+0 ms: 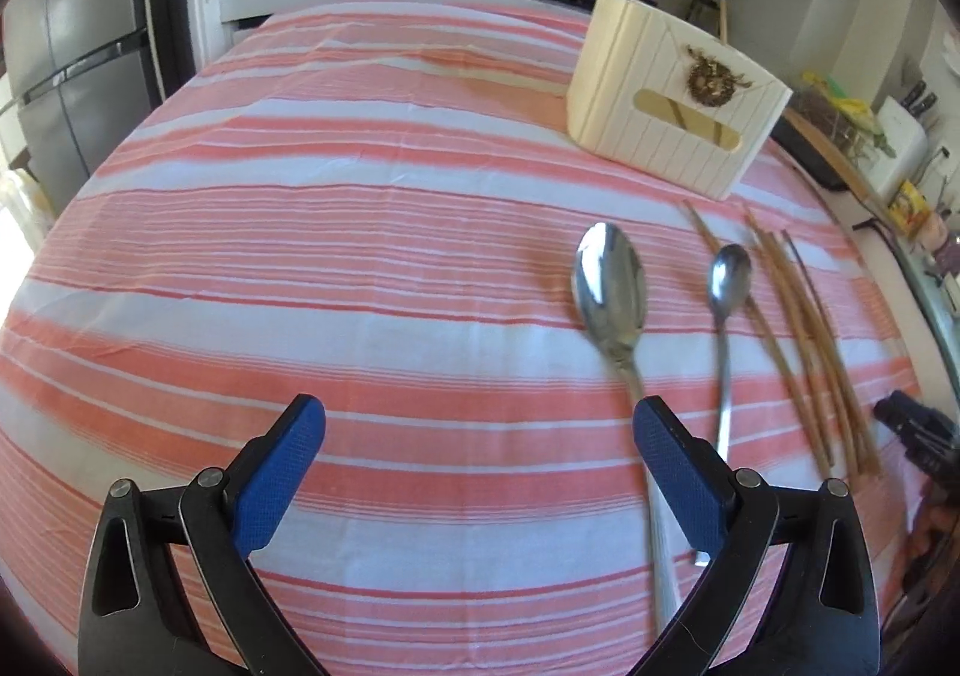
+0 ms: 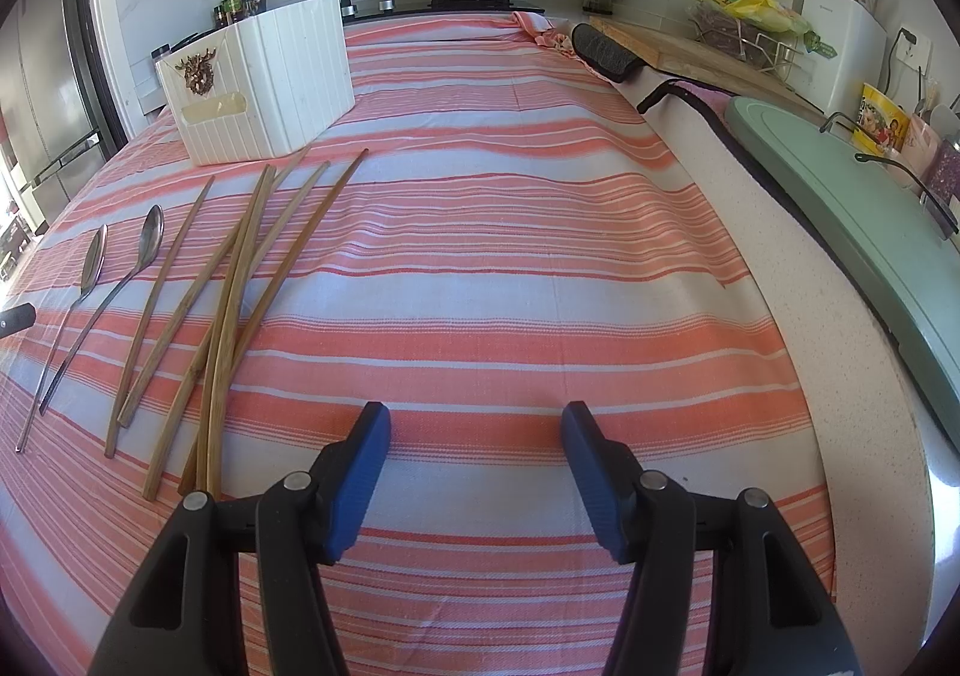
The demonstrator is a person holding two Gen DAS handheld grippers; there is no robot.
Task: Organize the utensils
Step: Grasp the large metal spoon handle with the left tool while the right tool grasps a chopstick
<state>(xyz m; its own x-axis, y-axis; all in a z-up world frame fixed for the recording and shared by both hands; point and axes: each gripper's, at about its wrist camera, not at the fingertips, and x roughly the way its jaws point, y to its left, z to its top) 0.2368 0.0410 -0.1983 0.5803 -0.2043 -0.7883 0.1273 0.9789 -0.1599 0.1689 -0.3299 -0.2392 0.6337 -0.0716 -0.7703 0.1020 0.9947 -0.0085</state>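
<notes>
Left gripper (image 1: pixel 479 418) beside lengthwise spoon (image 1: pixel 612 286)

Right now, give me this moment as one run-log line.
left gripper: open, empty | right gripper: open, empty | two spoons, chopsticks: loose on striped cloth | white caddy: beyond them

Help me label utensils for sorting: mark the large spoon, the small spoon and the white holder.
large spoon (image 1: pixel 611 280), left wrist view, on its bowl
small spoon (image 1: pixel 729 268), left wrist view, on its bowl
white holder (image 2: pixel 288 76), right wrist view, on its ribbed side wall
</notes>
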